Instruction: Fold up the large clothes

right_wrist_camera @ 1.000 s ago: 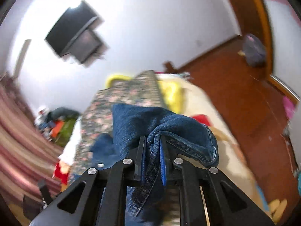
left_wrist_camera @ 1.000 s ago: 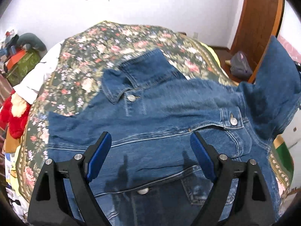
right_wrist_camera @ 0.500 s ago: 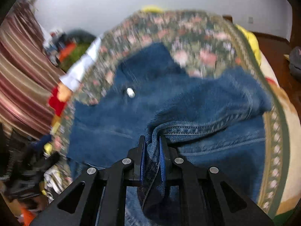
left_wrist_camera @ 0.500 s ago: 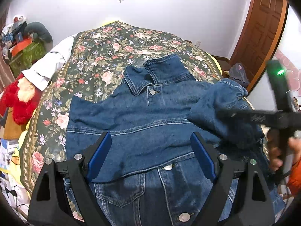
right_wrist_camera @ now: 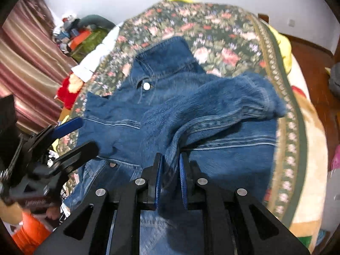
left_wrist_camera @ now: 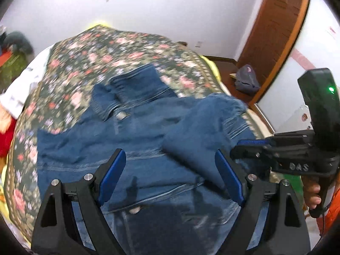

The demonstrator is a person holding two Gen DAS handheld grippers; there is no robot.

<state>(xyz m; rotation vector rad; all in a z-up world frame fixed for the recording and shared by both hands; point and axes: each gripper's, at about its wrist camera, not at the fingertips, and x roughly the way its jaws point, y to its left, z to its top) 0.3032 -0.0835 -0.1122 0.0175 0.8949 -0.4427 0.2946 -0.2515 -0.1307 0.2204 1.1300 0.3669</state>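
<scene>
A blue denim jacket (left_wrist_camera: 136,140) lies front-up on the floral bedspread (left_wrist_camera: 110,51), collar toward the far wall. Its right sleeve (left_wrist_camera: 208,131) is folded across the chest. My left gripper (left_wrist_camera: 170,170) is open and empty, hovering over the jacket's lower front. My right gripper (right_wrist_camera: 171,170) is shut on the sleeve's denim (right_wrist_camera: 212,106), low over the jacket; it also shows in the left wrist view (left_wrist_camera: 252,146) at the right. The left gripper shows in the right wrist view (right_wrist_camera: 72,136) at the left.
The bed's right edge (right_wrist_camera: 301,127) drops to a wooden floor with a grey bag (left_wrist_camera: 246,78) by the brown door (left_wrist_camera: 278,27). A red plush toy (right_wrist_camera: 68,87) and clutter (right_wrist_camera: 80,36) lie left of the bed, by striped curtains (right_wrist_camera: 29,63).
My right gripper has swung the sleeve from up in the air down and leftward across the jacket's chest. My left gripper has stayed open, shifting slightly over the lower front.
</scene>
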